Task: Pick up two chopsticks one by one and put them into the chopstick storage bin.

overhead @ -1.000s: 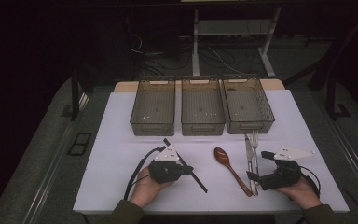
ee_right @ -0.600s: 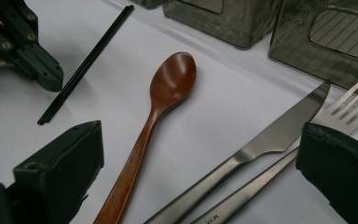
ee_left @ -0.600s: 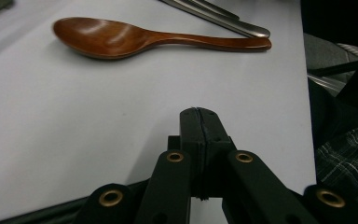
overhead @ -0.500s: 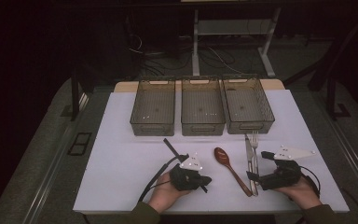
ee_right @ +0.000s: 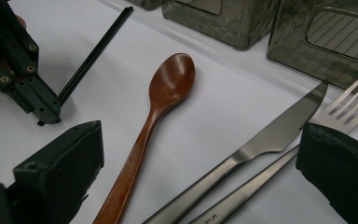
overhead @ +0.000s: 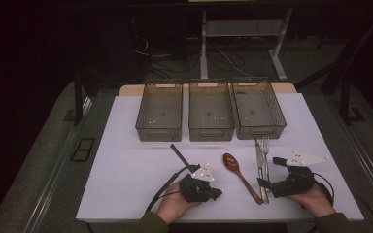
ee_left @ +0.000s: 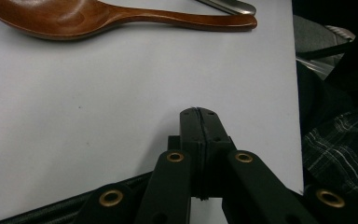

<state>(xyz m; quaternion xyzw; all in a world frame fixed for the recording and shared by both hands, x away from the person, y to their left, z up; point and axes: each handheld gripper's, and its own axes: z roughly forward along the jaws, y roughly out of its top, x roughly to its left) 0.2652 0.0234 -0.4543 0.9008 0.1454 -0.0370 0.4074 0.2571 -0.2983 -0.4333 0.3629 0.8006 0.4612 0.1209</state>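
Note:
A brown wooden spoon [overhead: 240, 174] lies on the white table, with a steel knife [overhead: 259, 165] and fork [overhead: 265, 158] side by side to its right. My right gripper [overhead: 264, 187] stands open at their near ends. In the right gripper view the spoon handle [ee_right: 135, 154], knife [ee_right: 261, 140] and fork [ee_right: 349, 100] run between its two jaws. My left gripper [overhead: 217, 195] is shut with nothing seen in it. It rests on the table left of the spoon, pointing toward the spoon [ee_left: 98, 18]. A black stick [overhead: 177, 154] lies behind the left gripper [ee_right: 42, 109].
Three dark see-through bins [overhead: 211, 109] stand in a row at the back of the table. The table's front edge [ee_left: 298, 140] lies just beside the left gripper's tip. A cable [overhead: 162, 191] trails from the left gripper.
My left gripper has slid right along the table front, toward the spoon, and now covers the near end of the black stick. The right gripper has stayed put.

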